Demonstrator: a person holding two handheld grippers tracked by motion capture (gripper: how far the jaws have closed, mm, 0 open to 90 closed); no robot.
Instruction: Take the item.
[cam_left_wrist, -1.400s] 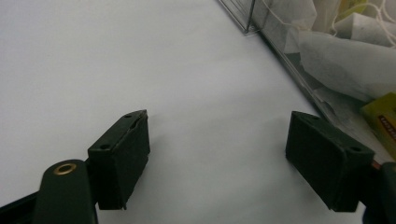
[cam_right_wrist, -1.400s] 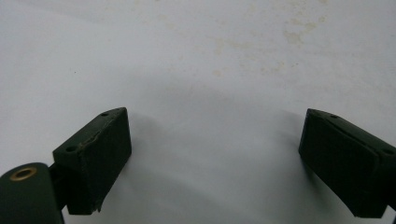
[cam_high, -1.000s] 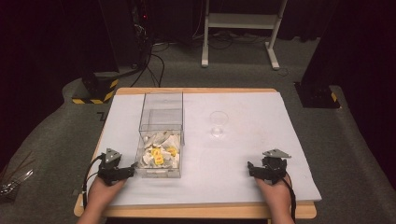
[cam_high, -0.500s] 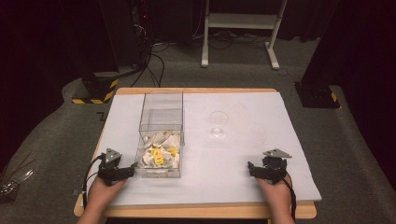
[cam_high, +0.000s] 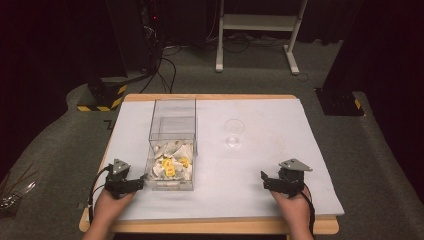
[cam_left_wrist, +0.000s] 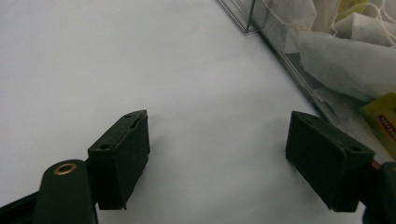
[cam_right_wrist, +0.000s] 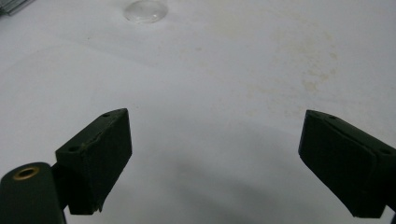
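Tea bags (cam_high: 170, 162), papery white with yellow tags, fill the near end of a clear rectangular plastic box (cam_high: 172, 120) on the smooth white table (cam_high: 280, 130); a clear glass (cam_high: 233, 131) stands beside it. Left gripper (cam_high: 139, 184) rests just beside the box, right gripper (cam_high: 265, 180) well apart. Left gripper view: blocky matte black jaws spread wide, box wall (cam_left_wrist: 299, 70) near. Right gripper view: jaws wide over faintly stained table (cam_right_wrist: 289, 56), empty.

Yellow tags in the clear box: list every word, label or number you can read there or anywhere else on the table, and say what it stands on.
Nothing can be read.
Yellow tags in the clear box: dark print, too small in the high view.
Yellow tag in the left gripper view: a line of reddish print, too blurred to read.
Clear cup, white table cover: no text.
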